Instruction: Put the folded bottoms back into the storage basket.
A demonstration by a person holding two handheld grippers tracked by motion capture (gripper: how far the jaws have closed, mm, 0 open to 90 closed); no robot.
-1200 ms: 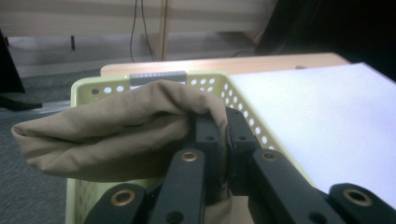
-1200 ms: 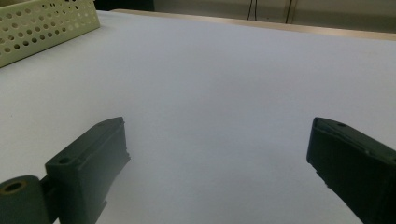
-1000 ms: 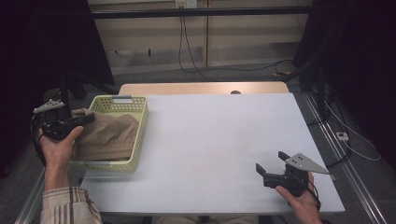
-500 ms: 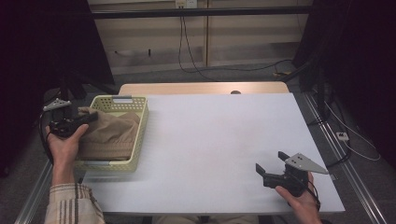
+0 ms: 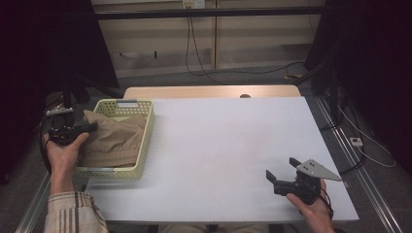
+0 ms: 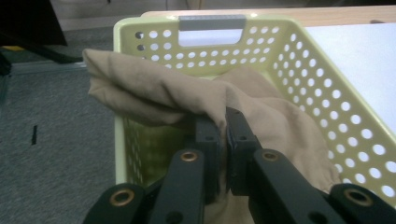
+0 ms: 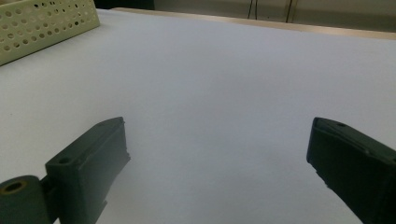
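White tabletop [image 5: 218, 145] fills the middle of the high view, with a bare wooden strip along its far edge, cables trailing down the pale wall behind, and dark floor to either side. At the left edge, the left gripper [image 5: 73, 131] has drawn back and outward since a second ago: then it reached in over the basket's near-left wall, and now it sits outside that wall, nearer the person, with the tan cloth [image 5: 114, 138] pulled further over the rim. The left gripper view shows its jaws closed together on a fold of the cloth [image 6: 187, 100], a thick ridge of fabric draped across the left wall of the yellow basket [image 6: 322, 88]. How much fabric lies between the jaws is hidden by the fold itself, and the cloth's lower edge is cut off at the bottom of that view. The cloth is soft, creased and plain tan, most of it heaped inside the perforated basket [image 5: 145, 116], which stands on the table's left side with a grey handle at its far end. The person's plaid sleeve [image 5: 73, 213] is cropped at the bottom left. Far to the right, near the table's front corner, the right gripper [image 5: 282, 175] has stayed put, its jaws spread wide over bare table, holding nothing; the right gripper view shows the open gap [image 7: 217, 149].
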